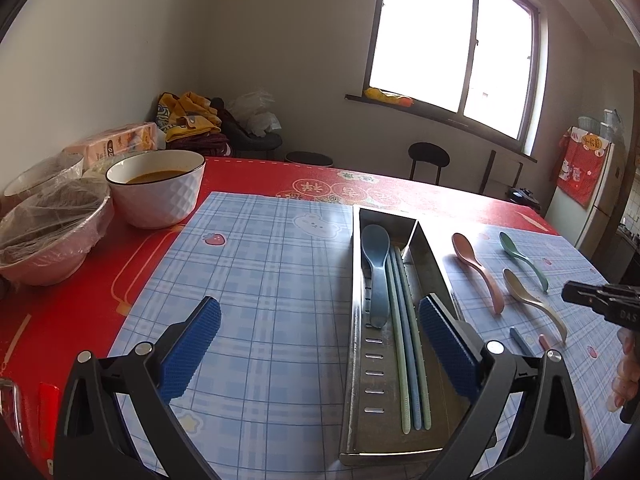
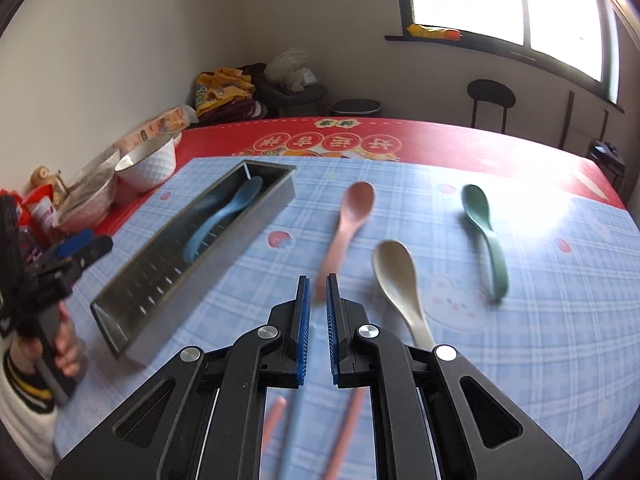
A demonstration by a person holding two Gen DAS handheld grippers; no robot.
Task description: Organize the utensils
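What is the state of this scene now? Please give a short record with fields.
tray: metal tray on the blue checked mat
inside tray: blue spoon, three chopsticks
outside tray: pink spoon, beige spoon, green spoon, loose chopsticks
left gripper: jaws wide open, empty, over the tray
right gripper: jaws nearly closed with a slim gap, nothing visibly clamped

The table (image 1: 260,172) wore a red printed cloth, with a blue plaid mat (image 1: 272,264) spread over its middle. On the mat lay a long steel perforated tray (image 1: 362,360), and just beside it a pink plastic spoon (image 2: 346,220), a beige plastic spoon (image 2: 398,280) and a green plastic spoon (image 2: 484,236), apart from one another. At the cloth's left edge stood a white ribbed bowl (image 1: 160,188) near two film-covered bowls (image 1: 52,236).
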